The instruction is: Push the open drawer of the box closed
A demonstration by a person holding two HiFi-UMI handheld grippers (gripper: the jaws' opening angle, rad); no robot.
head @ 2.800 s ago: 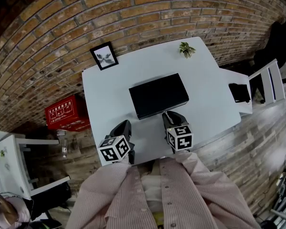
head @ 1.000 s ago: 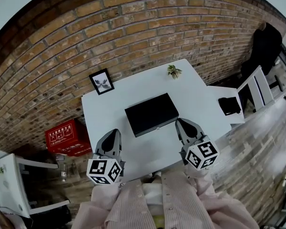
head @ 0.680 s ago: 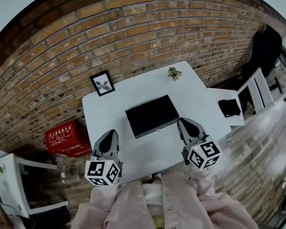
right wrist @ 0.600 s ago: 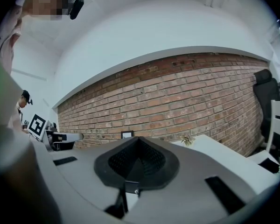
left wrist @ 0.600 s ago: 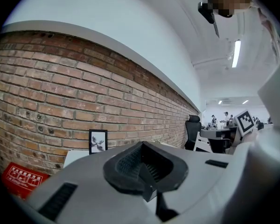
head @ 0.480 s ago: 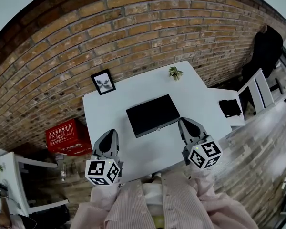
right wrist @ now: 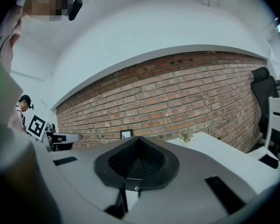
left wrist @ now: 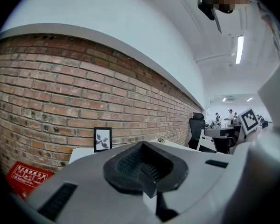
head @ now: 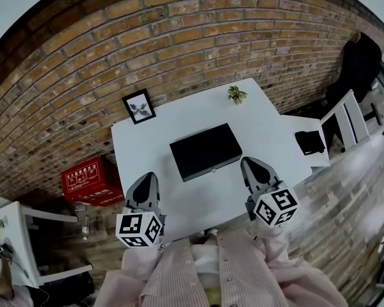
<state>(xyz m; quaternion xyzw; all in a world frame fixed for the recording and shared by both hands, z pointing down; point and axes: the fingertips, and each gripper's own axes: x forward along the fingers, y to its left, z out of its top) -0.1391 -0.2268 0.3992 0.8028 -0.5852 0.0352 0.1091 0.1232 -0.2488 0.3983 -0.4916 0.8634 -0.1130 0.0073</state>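
Observation:
The black box (head: 203, 151) lies flat in the middle of the white table (head: 269, 130). From the head view I see no drawer sticking out of its near face. My left gripper (head: 147, 177) is over the table's near left edge, well short of the box. Its jaws meet at the tip with nothing between them, as the left gripper (left wrist: 142, 146) view also shows. My right gripper (head: 248, 162) hovers to the right of the box's near corner, apart from it, shut and empty. The right gripper (right wrist: 139, 142) hides the box in its own view.
A framed picture (head: 139, 105) and a small plant (head: 237, 94) stand at the table's far edge before the brick wall. A red box (head: 88, 174) sits on the floor at left. A side table with a black object (head: 309, 141) and a white chair (head: 349, 117) are on the right.
Since the earliest frame both grippers have drawn back from the box and spread apart; the right one was at the box's near face. Over the last second they barely moved.

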